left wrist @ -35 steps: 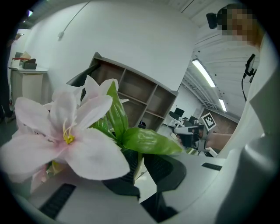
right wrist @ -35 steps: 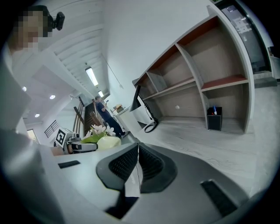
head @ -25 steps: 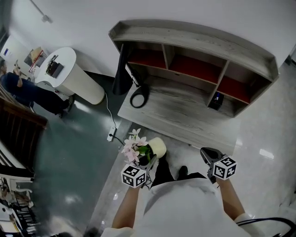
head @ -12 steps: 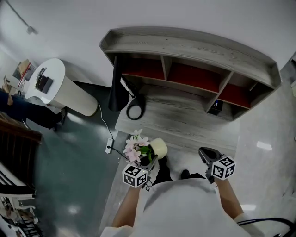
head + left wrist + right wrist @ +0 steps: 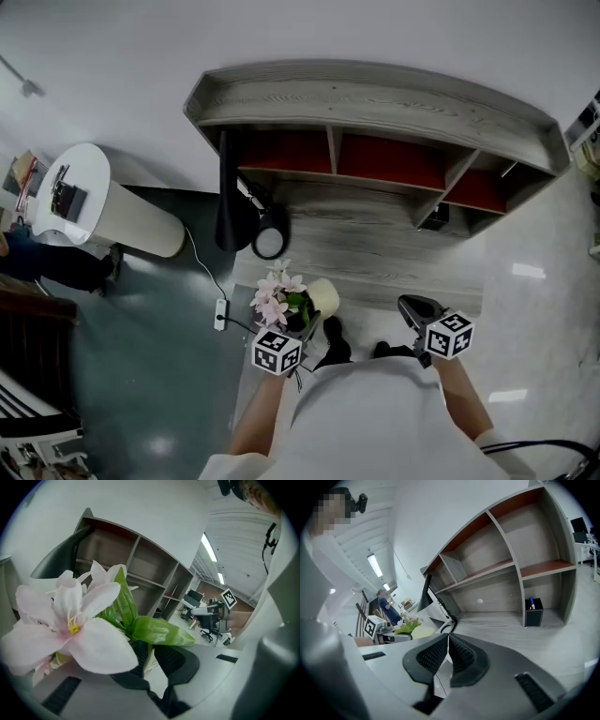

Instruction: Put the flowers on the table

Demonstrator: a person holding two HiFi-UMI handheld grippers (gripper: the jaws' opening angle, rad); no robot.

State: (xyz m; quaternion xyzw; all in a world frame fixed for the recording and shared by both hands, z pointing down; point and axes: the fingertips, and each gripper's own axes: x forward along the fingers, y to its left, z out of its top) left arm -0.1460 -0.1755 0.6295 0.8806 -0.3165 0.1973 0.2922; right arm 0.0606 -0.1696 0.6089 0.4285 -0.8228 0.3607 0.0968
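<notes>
A cream pot point(image 5: 322, 296) of pink flowers point(image 5: 276, 298) with green leaves hangs just short of the grey wooden table's point(image 5: 375, 246) front edge. My left gripper point(image 5: 307, 327) is shut on the flower pot. In the left gripper view the pink flowers point(image 5: 70, 625) and a leaf point(image 5: 159, 631) fill the frame, and a thin cream edge sits between the left gripper's point(image 5: 147, 649) black pads. My right gripper point(image 5: 411, 303) hovers to the right at the same height. In its own view the right gripper point(image 5: 448, 641) is shut with nothing in it.
The table carries a hutch of red-backed shelves point(image 5: 394, 159). A black lamp point(image 5: 230, 202) with a ring base point(image 5: 270, 242) stands at its left end, a black pen holder point(image 5: 433, 216) at the right. A white round stand point(image 5: 103, 211) and a power strip point(image 5: 221, 314) are on the floor at left.
The table has come nearer and more square-on in the head view. Both grippers keep their places and their grip; the potted flowers now hang closer to the table's front edge.
</notes>
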